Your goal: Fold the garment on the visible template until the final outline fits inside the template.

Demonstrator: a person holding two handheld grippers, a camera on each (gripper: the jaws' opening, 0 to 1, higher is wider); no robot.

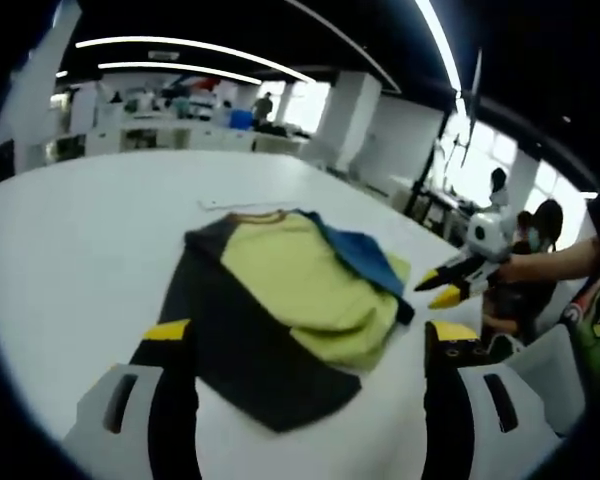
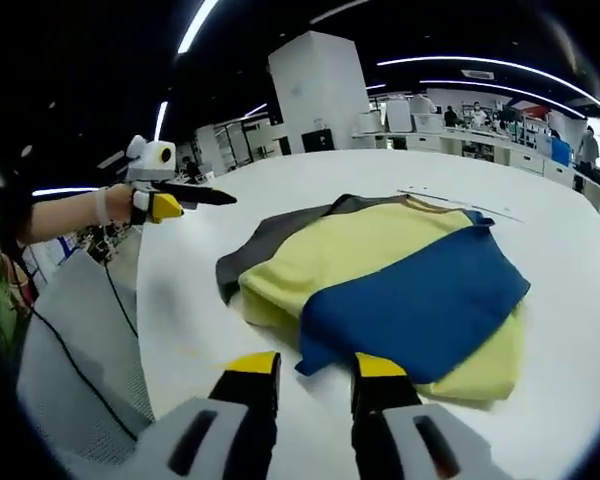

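Hovering with our left gripper (image 1: 310,355) wide open and our right gripper (image 2: 315,378) narrowly parted, both empty, we risk bunching the half-folded yellow, blue and grey cloth garment (image 2: 390,285) at twelve o'clock on the white counter (image 1: 80,240).

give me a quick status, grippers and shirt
Left gripper open, holding nothing. Right gripper jaws narrowly apart, empty, near the shirt's edge. Shirt partly folded on the white table. Nothing in the way.
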